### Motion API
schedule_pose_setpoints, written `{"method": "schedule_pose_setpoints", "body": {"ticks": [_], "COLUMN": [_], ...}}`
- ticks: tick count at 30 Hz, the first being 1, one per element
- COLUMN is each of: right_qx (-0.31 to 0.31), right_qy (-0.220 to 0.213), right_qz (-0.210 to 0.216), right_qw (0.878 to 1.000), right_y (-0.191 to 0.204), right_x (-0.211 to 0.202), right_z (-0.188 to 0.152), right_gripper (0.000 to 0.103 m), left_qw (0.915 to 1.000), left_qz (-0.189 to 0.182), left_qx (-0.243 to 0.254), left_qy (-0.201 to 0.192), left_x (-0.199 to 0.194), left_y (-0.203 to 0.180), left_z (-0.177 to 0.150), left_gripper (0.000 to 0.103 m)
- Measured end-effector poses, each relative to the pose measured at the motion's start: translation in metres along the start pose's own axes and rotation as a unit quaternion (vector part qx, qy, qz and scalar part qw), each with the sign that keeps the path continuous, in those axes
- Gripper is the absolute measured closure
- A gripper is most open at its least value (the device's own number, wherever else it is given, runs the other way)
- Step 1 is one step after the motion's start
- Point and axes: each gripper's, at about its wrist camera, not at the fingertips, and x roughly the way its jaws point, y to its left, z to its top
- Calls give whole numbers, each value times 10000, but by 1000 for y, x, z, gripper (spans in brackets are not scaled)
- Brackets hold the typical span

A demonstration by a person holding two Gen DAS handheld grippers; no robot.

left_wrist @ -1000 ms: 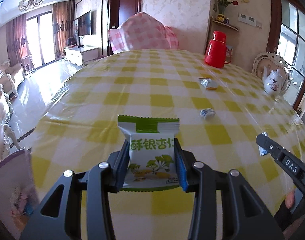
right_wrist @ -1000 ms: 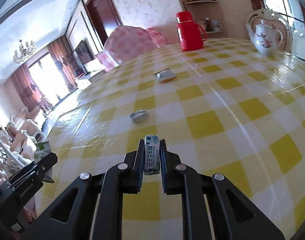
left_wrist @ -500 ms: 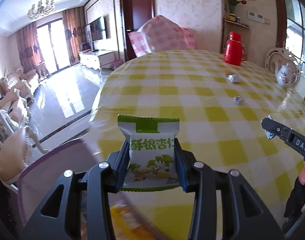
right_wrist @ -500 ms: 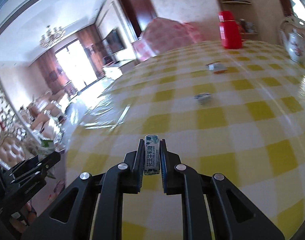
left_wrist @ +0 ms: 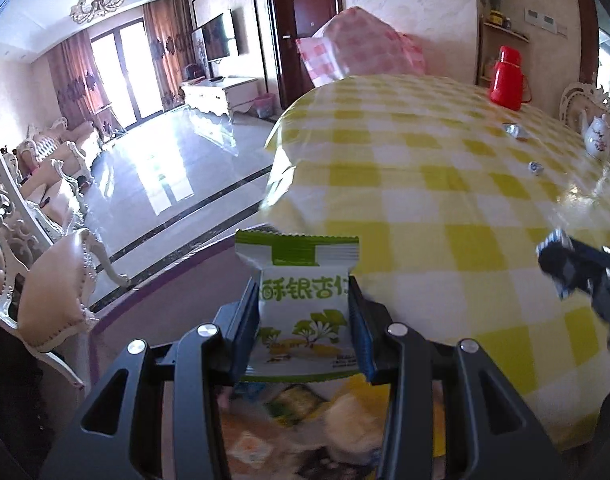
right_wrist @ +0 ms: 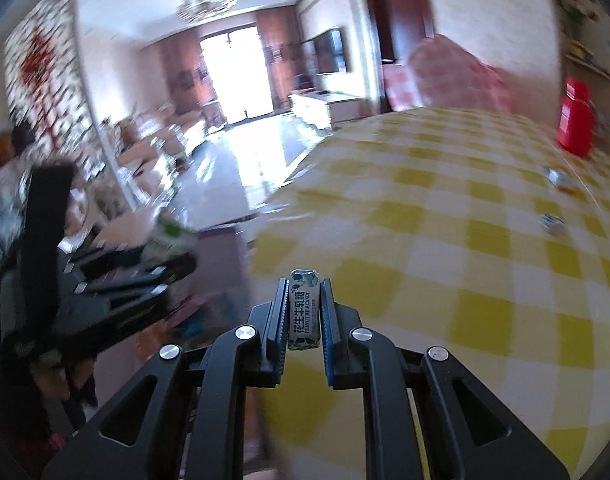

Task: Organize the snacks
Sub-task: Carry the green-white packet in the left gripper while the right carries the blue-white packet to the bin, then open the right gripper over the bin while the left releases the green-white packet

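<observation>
My left gripper (left_wrist: pixel 304 312) is shut on a white and green snack packet (left_wrist: pixel 303 312), held upright beyond the left edge of the yellow checked table (left_wrist: pixel 445 184). Under it lies a purple-rimmed container (left_wrist: pixel 157 280) with several blurred snacks (left_wrist: pixel 305 420) inside. My right gripper (right_wrist: pixel 303 312) is shut on a small milk candy bar (right_wrist: pixel 303 312) above the table's near left edge. In the right wrist view the left gripper (right_wrist: pixel 165 256) appears at the left with the packet (right_wrist: pixel 167 236); in the left wrist view the right gripper (left_wrist: pixel 561 264) shows blurred at the right.
Two small wrapped snacks (left_wrist: pixel 515 130) (left_wrist: pixel 536 168) lie on the far part of the table, near a red thermos (left_wrist: pixel 507 80) and a white teapot (left_wrist: pixel 599 142). A pink checked chair cover (left_wrist: pixel 361 46) stands behind the table. Cream chairs (left_wrist: pixel 53 296) and shiny floor (left_wrist: pixel 165 168) lie left.
Both grippers have swung left, from over the table to its left edge. The purple-rimmed container with snacks has come into view under the left gripper. Both grips are unchanged.
</observation>
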Motion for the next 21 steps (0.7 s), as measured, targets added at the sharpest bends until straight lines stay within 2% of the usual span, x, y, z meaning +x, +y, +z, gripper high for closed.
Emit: {"method": "schedule_pose_setpoints", "body": {"ticks": [6, 10, 18, 21], "right_qx": [-619, -931, -1263, -1419], "right_qy": [263, 327, 531, 541], "right_qz": [320, 441, 668, 1015], "right_qw": [9972, 9941, 9883, 9832], "right_y": [58, 82, 102, 110], "right_x": [14, 14, 20, 18], "right_z": [-10, -18, -35, -40], "right_gripper": [90, 90, 90, 89], "left_qw": [9996, 9994, 9984, 9976], "left_qz": [193, 245, 309, 372], "left_qx": [-24, -50, 150, 215], "left_qy": [184, 258, 441, 542], "left_x": [3, 1, 2, 7], "left_y": [35, 51, 54, 53], "left_z": [-7, -8, -11, -12], "left_gripper": [61, 61, 61, 59]}}
